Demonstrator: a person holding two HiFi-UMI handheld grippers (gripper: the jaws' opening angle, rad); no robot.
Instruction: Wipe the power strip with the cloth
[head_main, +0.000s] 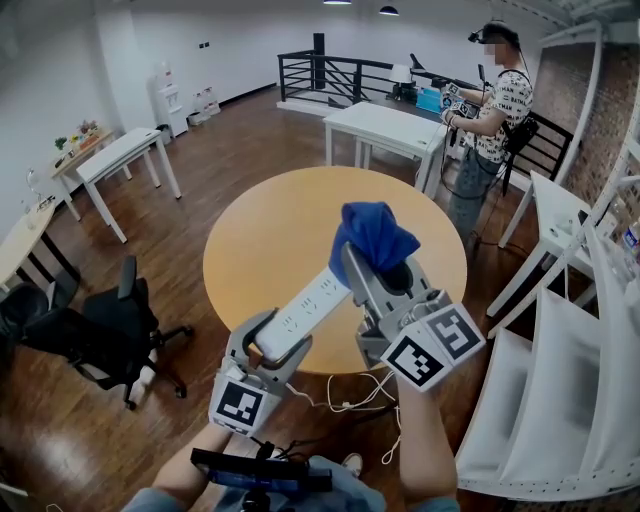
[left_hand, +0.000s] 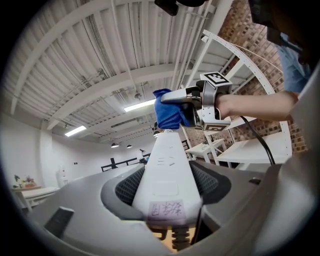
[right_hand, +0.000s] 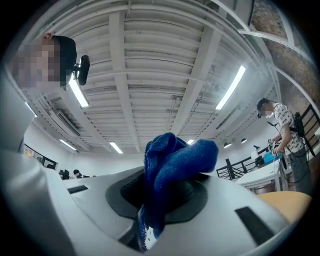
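**A:** So, where is the power strip?

**B:** It is off the table, held in the air. The left gripper (head_main: 270, 346) is clamped on the near end of the white power strip (head_main: 306, 309). The left gripper view shows both jaws pressed against its sides. The strip slants up and away from that gripper, with its sockets facing upward. There is a pale label with handwriting on the end by the jaws.

**A:** And the cloth?

**B:** The blue cloth (head_main: 376, 237) is bunched up and pinched in the right gripper (head_main: 386, 272). The right gripper view shows the jaws closed on the fabric. A wad of it bulges out past the tips and an edge hangs down below. The cloth sits on the far end of the strip and looks to be touching it.

**A:** What lies underneath?

**B:** A round wooden table (head_main: 262, 248), seen from the head view, with both grippers above its near edge. A thin white cable (head_main: 352, 401) loops down below that edge. The floor is dark wood.

**A:** Anything else around?

**B:** A black office chair (head_main: 92, 331) stands to the left of the table. White tables (head_main: 118, 158) stand farther back. A person in a patterned shirt (head_main: 497, 110) stands at the far right, beside a black railing (head_main: 330, 75).
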